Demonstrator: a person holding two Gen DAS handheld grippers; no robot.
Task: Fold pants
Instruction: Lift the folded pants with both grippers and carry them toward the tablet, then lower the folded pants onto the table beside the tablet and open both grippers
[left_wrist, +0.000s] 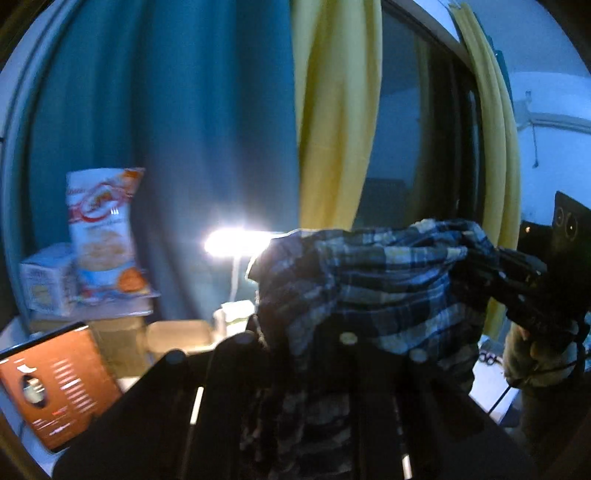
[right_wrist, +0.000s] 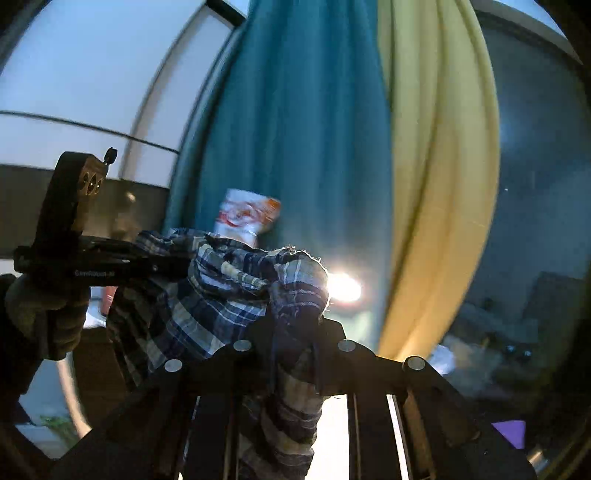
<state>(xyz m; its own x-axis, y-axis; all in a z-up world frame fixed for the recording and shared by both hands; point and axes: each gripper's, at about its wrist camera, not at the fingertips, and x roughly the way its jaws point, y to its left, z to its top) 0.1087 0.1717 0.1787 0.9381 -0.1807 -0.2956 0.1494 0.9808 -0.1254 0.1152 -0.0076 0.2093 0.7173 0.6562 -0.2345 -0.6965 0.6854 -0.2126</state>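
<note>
Plaid pants (left_wrist: 369, 280) pinched by both tongs.
Waistband stretched between left tongs (left_wrist: 295, 332) and right tongs (right_wrist: 295, 332); legs hung downward.

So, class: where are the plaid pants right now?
In both wrist views the plaid pants hang bunched between the left gripper and right gripper, in front of the teal and yellow curtains.

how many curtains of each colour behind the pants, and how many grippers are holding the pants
teal curtain: 1
yellow curtains: 2
grippers shut on the plaid pants: 2, left gripper, right gripper
total: 5
</note>
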